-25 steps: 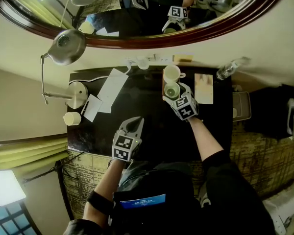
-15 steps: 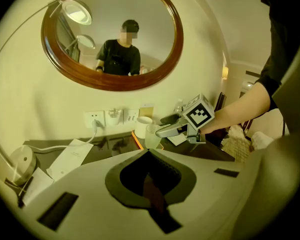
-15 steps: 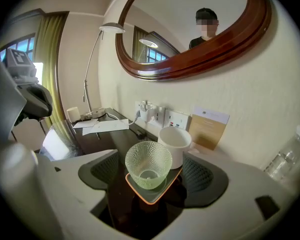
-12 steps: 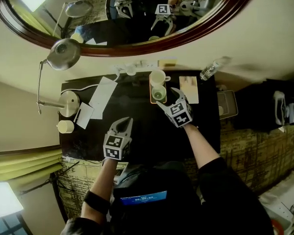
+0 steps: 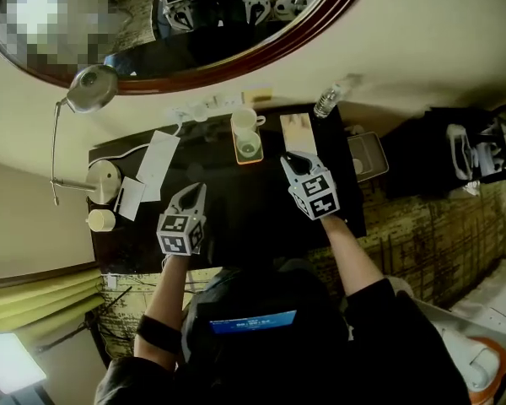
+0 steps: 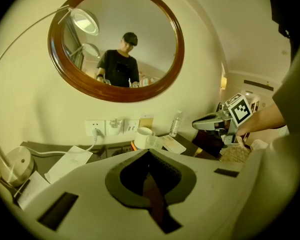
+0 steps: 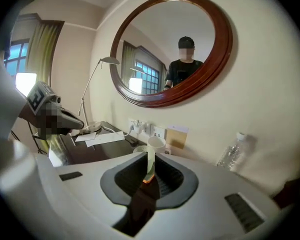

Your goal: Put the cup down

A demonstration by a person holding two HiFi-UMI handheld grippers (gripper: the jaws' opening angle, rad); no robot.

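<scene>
As right claw [image 5: 290,158] has just closed empty, left claw [image 5: 198,191] shut, the clear cup [image 5: 249,148] stands on orange tray [image 5: 250,162].

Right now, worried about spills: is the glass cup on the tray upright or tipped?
Upright: the cup stands on the tray beside the mug, round mouth facing up.

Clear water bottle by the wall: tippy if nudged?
Probably. The water bottle stands tall and narrow, so a high push likely topples it. Looks like thin clear plastic: probably light, somewhat squashy. Round body, so once down it may roll.
</scene>
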